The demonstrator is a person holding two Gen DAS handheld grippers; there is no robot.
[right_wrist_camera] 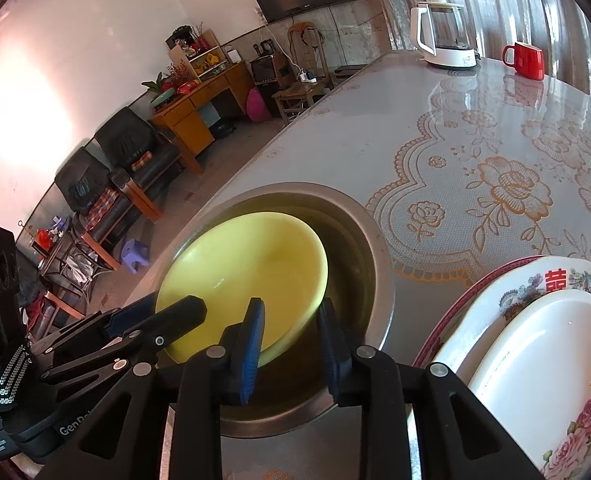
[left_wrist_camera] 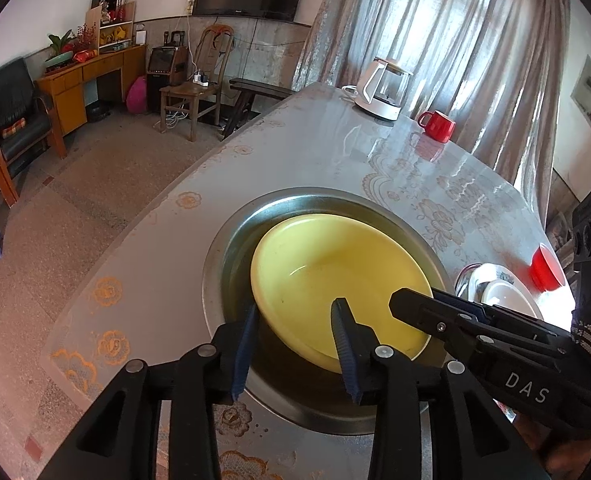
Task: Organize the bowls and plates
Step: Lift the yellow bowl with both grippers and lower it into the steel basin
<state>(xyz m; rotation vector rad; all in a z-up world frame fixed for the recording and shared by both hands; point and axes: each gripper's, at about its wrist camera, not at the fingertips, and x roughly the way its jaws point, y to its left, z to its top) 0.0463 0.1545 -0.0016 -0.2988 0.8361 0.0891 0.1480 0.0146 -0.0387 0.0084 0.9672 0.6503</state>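
Note:
A yellow bowl [left_wrist_camera: 335, 276] lies tilted inside a steel basin [left_wrist_camera: 231, 248] on the table; both also show in the right wrist view, the yellow bowl [right_wrist_camera: 247, 272] in the basin [right_wrist_camera: 375, 248]. My left gripper [left_wrist_camera: 295, 340] is open, its fingers astride the bowl's near rim. My right gripper [right_wrist_camera: 291, 344] is open, its fingers astride the bowl's other rim, and it shows in the left wrist view [left_wrist_camera: 423, 312] at the bowl's right side. A stack of white floral plates [right_wrist_camera: 535, 340] lies to the right of the basin.
A glass kettle on a white base [left_wrist_camera: 383, 88] and a red mug [left_wrist_camera: 437, 125] stand at the table's far end. A red-lidded item [left_wrist_camera: 547, 270] sits beyond the plates. The table edge [left_wrist_camera: 147, 232] drops to the floor on the left.

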